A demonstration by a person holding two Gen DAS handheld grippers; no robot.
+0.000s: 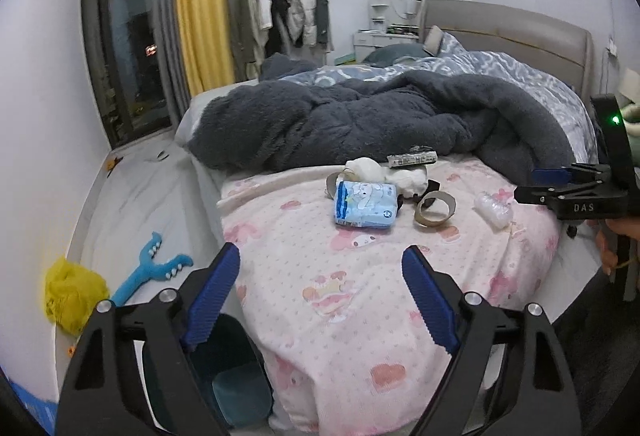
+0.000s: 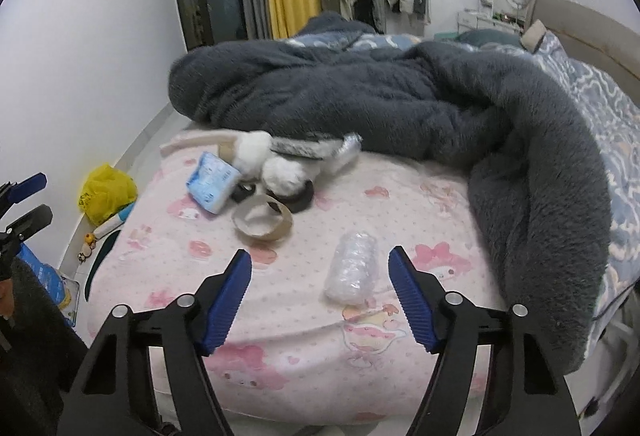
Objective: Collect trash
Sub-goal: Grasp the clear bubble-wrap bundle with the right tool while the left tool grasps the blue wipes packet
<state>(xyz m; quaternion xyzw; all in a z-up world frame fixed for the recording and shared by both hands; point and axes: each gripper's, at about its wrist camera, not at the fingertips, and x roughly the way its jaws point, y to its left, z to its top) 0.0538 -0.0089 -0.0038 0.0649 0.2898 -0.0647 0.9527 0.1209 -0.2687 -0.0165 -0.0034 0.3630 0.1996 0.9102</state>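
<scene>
You held both grippers over the foot of the bed, above the pink printed blanket (image 2: pixel 280 324). The left gripper (image 1: pixel 320 264) had its blue fingers (image 1: pixel 212 300) apart with nothing between them; the trash lay well ahead of the fingertips. That pile comprised a light-blue tissue pack (image 1: pixel 366 204), crumpled white tissue (image 1: pixel 384 172) just behind the pack, and a brown tape ring (image 1: pixel 434 210) beside the pack on the side of the right finger. The right gripper (image 2: pixel 320 272) also had its fingers (image 2: pixel 412 304) apart and gripped nothing. A clear crumpled plastic wrap (image 2: pixel 352 268) lay on the blanket just ahead of the fingertips, nearer the right finger than the left (whether it sat between the tips could not be told). A dark grey fleece blanket (image 2: pixel 400 92) was heaped beyond the trash.
</scene>
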